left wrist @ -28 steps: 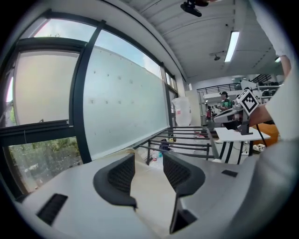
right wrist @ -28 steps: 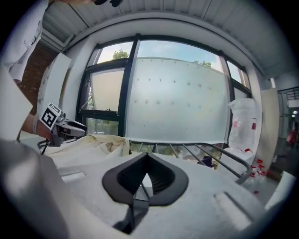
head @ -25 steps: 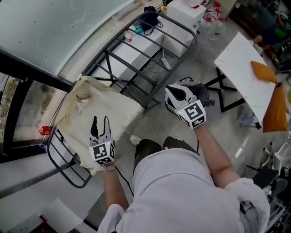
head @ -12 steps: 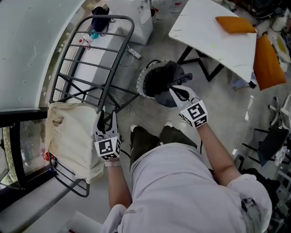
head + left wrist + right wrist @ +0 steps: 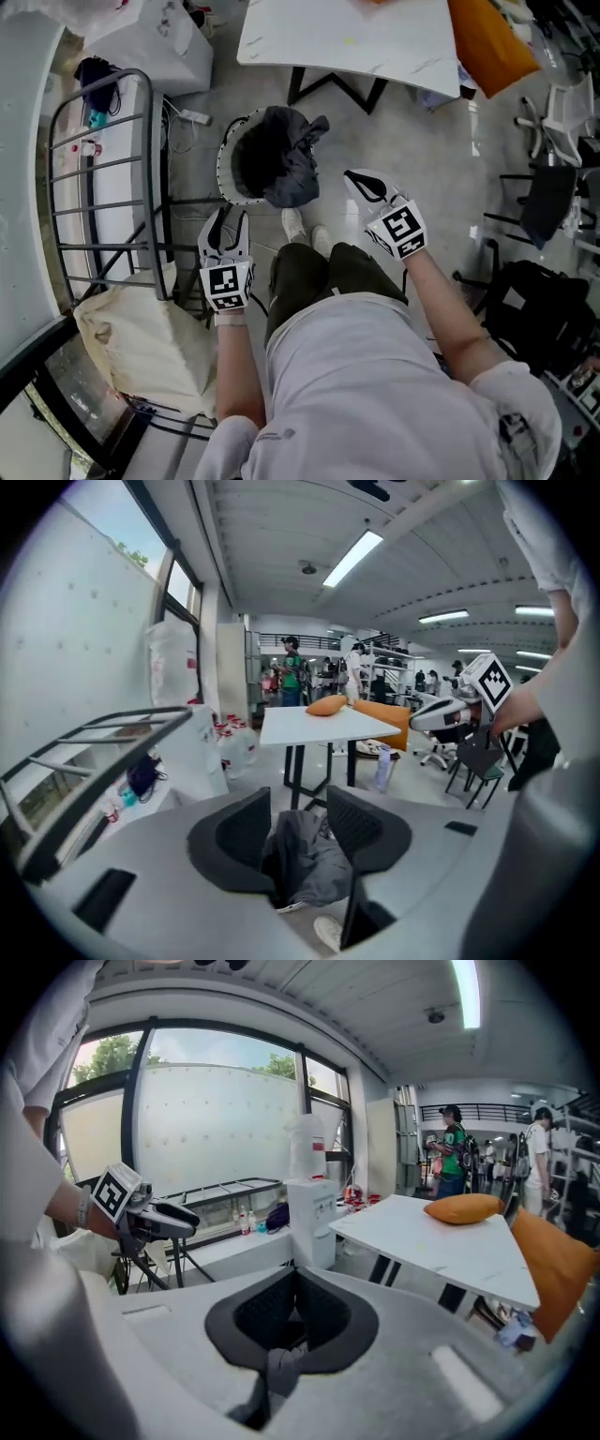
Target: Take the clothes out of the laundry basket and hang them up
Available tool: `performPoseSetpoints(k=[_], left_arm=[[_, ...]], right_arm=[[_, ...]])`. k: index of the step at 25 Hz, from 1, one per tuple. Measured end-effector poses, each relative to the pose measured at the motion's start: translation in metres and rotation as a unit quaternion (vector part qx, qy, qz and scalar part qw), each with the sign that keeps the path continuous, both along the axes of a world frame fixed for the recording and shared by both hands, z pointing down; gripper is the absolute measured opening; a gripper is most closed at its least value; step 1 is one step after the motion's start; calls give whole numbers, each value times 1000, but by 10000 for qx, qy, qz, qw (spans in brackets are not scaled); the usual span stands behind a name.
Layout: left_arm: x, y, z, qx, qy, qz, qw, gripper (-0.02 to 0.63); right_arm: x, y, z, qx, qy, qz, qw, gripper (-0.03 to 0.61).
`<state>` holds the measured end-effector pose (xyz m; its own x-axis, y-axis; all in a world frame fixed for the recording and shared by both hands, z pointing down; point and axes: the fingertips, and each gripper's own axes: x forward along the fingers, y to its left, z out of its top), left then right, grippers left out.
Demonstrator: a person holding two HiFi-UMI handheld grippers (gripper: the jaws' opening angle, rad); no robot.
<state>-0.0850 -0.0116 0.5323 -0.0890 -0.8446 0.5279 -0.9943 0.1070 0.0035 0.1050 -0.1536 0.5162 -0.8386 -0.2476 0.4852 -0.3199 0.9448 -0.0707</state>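
A round white-rimmed laundry basket (image 5: 226, 167) stands on the grey concrete floor (image 5: 412, 141), just beyond the person's white shoes (image 5: 298, 225) and close to the near edge of a white surface on black legs (image 5: 337, 37). A crumpled dark grey garment (image 5: 281, 155) fills the basket and spills over its rim on the side towards the person.

The left claw (image 5: 228, 225) hangs above the floor with its jaws spread apart and nothing between its pads. In the left gripper view the grey garment shows through the gap, farther off and untouched. The right claw (image 5: 364, 183) is closed, jaws pressed together, and I can make out no cloth caught in them; it is held in the air just beside the basket.

To the left stands a dark metal drying rack (image 5: 150, 141), with a cream cloth (image 5: 141, 342) draped over its near end.
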Motion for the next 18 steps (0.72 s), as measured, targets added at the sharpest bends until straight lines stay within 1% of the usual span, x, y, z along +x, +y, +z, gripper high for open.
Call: performPoseSetpoints(k=[4,7,12,18], left_arm=[[17,-40,53,-354,329,657,9967,172],[27,-65,95,-659,488,1164,9898,172],[44,-94,171,-1149,597,1973,9717,172],[65,-109,258,-1817,747,2595,9455,172]], right_arm=[[16,-16,26,-134,301,403,9986,6],[23,-28,43,-261,482,705,9960,6],[33,-42,74,-466,745,1246,9883,6],[46,-62,102,-633,1016,1789,9766,6]])
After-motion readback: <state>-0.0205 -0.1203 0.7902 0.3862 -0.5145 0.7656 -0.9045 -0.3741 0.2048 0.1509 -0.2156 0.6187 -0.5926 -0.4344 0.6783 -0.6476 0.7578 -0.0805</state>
